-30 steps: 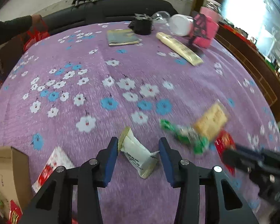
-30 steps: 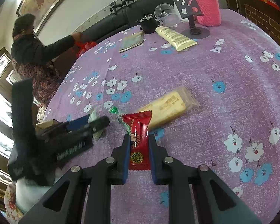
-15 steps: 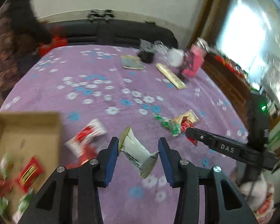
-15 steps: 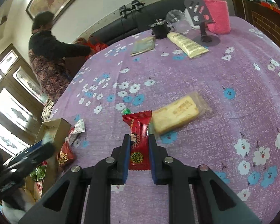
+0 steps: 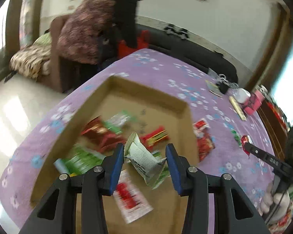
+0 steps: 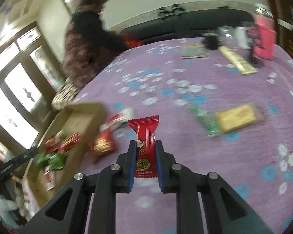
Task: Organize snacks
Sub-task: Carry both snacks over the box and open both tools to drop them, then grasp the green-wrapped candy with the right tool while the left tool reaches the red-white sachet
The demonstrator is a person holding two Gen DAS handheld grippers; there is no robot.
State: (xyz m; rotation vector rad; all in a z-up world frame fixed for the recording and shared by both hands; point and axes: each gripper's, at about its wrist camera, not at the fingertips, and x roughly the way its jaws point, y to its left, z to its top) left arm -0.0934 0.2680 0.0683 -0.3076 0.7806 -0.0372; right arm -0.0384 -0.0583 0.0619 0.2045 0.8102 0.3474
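My left gripper [image 5: 144,152] is shut on a white snack packet [image 5: 144,159] and holds it above the open cardboard box [image 5: 148,95], which holds several red and green snacks. My right gripper [image 6: 146,147] is shut on a red candy packet [image 6: 145,142] above the purple flowered tablecloth [image 6: 185,156]. The box also shows at the left of the right wrist view [image 6: 84,115]. A yellow biscuit pack [image 6: 238,118] and a green candy [image 6: 207,121] lie on the cloth to the right. Red packets [image 5: 203,138] lie beside the box.
A person in dark clothes [image 6: 84,44] bends at the table's far left edge. A pink container [image 6: 263,41], a black cup [image 6: 211,41], a booklet [image 6: 193,51] and a long yellow packet [image 6: 236,60] stand at the far end. A black sofa [image 6: 185,27] is behind.
My left gripper has carried the white packet left from the cloth to over the box. My right gripper has lifted the red packet and swung left toward the box.
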